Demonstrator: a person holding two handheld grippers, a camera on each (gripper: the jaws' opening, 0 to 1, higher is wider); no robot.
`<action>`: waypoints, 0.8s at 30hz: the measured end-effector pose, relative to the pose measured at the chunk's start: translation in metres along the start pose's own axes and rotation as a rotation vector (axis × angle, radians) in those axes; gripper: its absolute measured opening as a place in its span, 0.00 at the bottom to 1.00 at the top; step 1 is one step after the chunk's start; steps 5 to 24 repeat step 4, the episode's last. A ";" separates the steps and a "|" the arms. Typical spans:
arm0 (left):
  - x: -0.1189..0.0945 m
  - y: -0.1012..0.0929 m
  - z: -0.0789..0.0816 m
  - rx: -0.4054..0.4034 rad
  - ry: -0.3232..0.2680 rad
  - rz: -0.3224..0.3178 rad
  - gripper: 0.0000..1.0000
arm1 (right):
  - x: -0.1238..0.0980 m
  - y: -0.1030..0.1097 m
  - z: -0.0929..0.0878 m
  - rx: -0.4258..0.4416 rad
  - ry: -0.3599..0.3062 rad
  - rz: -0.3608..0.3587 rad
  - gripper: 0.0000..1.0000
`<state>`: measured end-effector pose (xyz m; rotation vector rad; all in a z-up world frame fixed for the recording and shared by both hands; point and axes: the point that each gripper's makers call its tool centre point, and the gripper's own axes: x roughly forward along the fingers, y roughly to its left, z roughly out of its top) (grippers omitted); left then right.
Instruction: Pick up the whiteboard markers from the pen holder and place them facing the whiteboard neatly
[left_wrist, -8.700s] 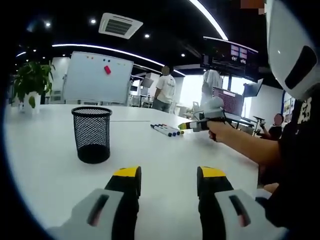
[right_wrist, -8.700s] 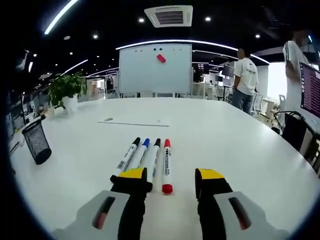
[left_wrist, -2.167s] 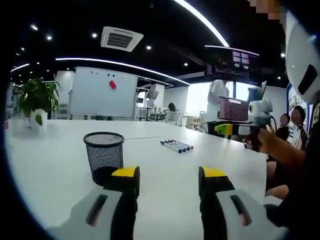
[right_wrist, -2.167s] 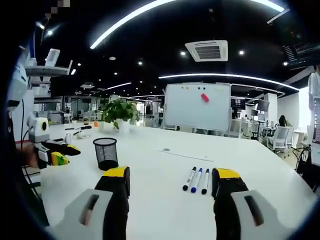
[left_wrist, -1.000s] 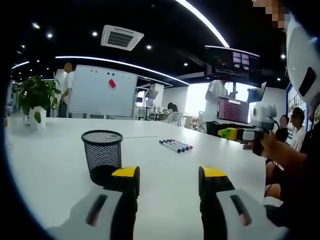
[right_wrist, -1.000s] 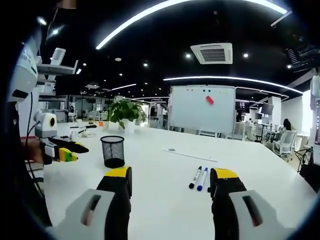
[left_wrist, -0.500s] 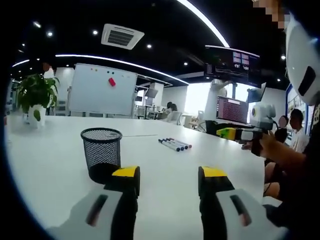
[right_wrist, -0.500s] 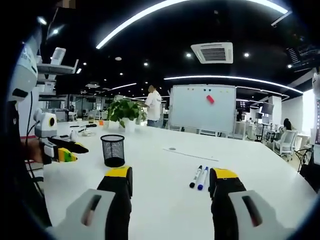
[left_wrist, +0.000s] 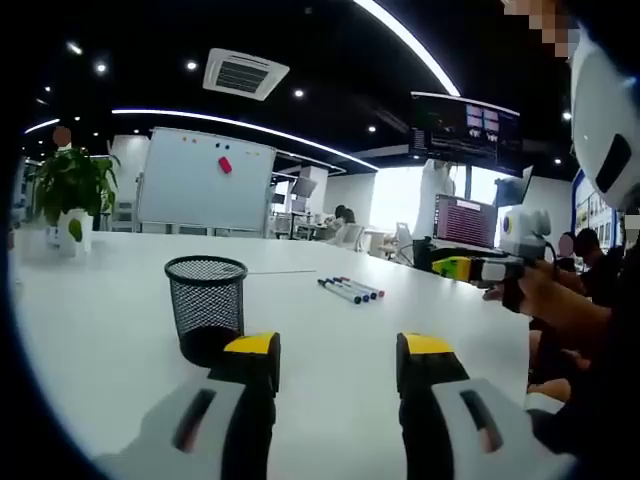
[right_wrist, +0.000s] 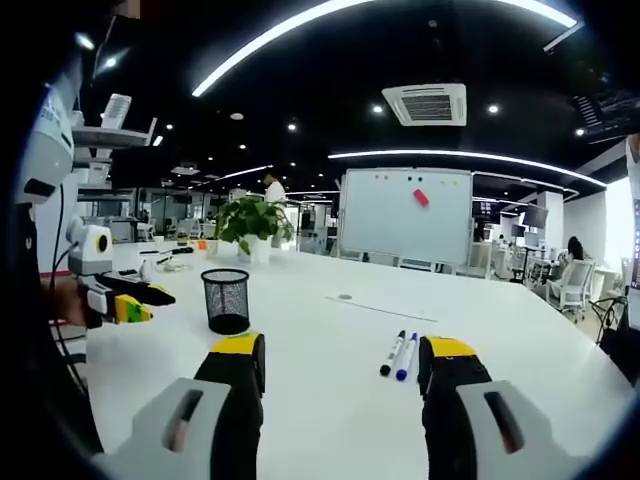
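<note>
Left gripper view: left gripper (left_wrist: 338, 362) held low over the white table (left_wrist: 90, 300), yellow-tipped jaws spread wide apart, nothing btwn them. Landmark = black mesh pen holder (left_wrist: 206, 308), upright on the table just beyond the left jaw; can't tell if anything is inside. Markers (left_wrist: 350, 289) lie in a tight side-by-side row on the table, right of the holder and farther off, blue and red caps showing. Whiteboard (left_wrist: 205, 182) stands far behind the holder w/ a red item stuck on it. Potted plant (left_wrist: 71, 186) far left of the holder at the table edge. Right gripper (left_wrist: 460, 268) comes in well right of the holder, held in a hand above the table; jaw gap can't be told here.

Right gripper view: right gripper (right_wrist: 345, 362) also low over the table, jaws wide open, empty. Pen holder (right_wrist: 226, 300) upright, beyond the left jaw. Markers (right_wrist: 398, 354) lie right of the holder, nearer the camera, partly hidden by the right jaw. Whiteboard (right_wrist: 404, 216) far behind. Left gripper (right_wrist: 138, 300) left of the holder, jaws look nearly together, holding nothing.
</note>
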<state>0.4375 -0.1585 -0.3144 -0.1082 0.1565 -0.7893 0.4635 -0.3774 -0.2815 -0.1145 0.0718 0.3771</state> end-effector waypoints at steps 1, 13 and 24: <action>0.000 0.000 0.000 0.000 -0.002 -0.001 0.48 | 0.000 0.000 0.000 0.000 -0.001 -0.001 0.65; 0.000 0.000 0.001 0.000 -0.002 -0.002 0.48 | 0.000 0.000 0.001 0.001 -0.001 -0.001 0.65; 0.000 0.000 0.001 0.000 -0.002 -0.002 0.48 | 0.000 0.000 0.001 0.001 -0.001 -0.001 0.65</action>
